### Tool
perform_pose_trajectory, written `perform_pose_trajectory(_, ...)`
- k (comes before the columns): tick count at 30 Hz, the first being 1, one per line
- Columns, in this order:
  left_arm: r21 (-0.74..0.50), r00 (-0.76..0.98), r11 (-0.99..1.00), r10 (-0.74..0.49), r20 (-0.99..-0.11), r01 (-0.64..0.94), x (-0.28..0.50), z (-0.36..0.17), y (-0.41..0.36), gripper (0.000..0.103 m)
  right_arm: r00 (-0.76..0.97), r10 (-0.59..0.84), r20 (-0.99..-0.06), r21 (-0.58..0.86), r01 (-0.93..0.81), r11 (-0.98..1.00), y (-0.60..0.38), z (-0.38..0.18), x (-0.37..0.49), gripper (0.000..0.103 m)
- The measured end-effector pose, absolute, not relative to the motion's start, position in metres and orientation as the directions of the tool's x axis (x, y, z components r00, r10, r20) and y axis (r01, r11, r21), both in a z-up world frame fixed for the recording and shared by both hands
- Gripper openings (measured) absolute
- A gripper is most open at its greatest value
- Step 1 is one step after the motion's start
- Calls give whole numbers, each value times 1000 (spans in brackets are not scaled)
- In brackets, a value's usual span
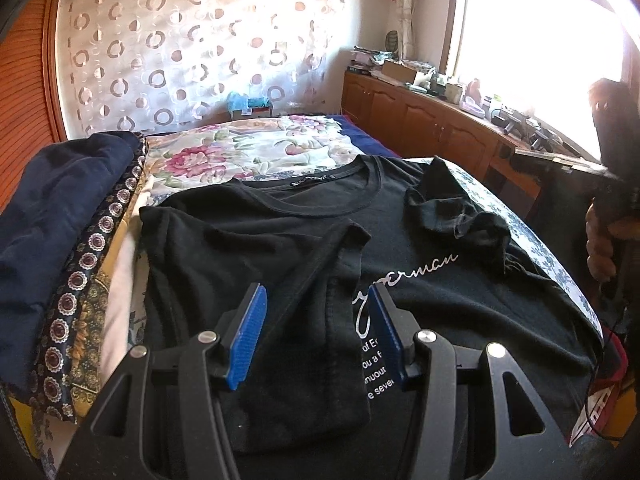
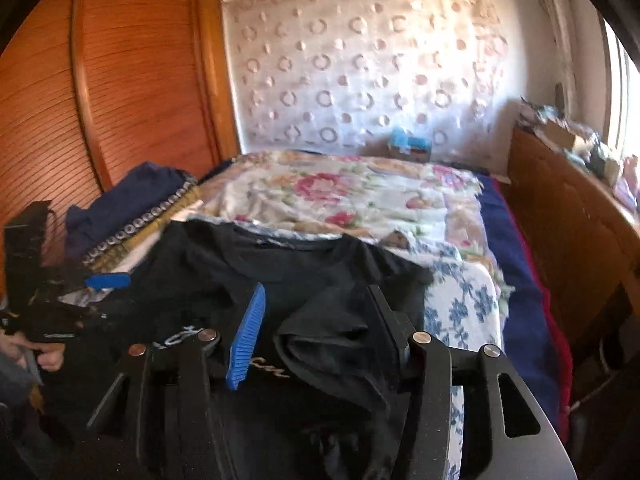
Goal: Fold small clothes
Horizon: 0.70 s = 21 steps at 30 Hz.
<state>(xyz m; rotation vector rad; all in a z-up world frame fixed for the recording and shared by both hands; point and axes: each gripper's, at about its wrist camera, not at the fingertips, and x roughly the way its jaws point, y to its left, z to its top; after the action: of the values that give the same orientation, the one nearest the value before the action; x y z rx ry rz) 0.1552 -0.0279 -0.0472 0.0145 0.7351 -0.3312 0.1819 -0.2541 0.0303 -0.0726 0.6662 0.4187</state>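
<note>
A black T-shirt (image 1: 440, 280) with white lettering lies front up on the bed, neck away from me. Its left side and sleeve (image 1: 304, 276) are folded over the chest. Its right sleeve (image 1: 452, 204) lies crumpled on the front. My left gripper (image 1: 318, 312) is open, just above the folded left part, holding nothing. My right gripper (image 2: 316, 320) is open above the crumpled right sleeve (image 2: 332, 344), which lies between the fingers. The left gripper's blue pad (image 2: 108, 280) shows at the left of the right wrist view.
A pile of navy and patterned cloth (image 1: 68, 216) lies left of the shirt. A floral bedspread (image 1: 256, 152) covers the bed beyond. A blue-flowered sheet (image 2: 460, 304) edges the right. Wooden cabinets (image 1: 420, 116) with clutter stand right, a wooden wardrobe (image 2: 132, 92) left.
</note>
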Motion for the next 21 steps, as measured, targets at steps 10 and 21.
perform_pose_trajectory(10,-108,681,948,-291,-672,300,157,-52,-25,52,588,281,-759,93,-329,940,-279,-31,191,52)
perform_pose_trajectory(21,-112,678,951,-286,-677,289,161,-57,-24,52,566,336,-753,153,-346,926,-274,-35,176,4)
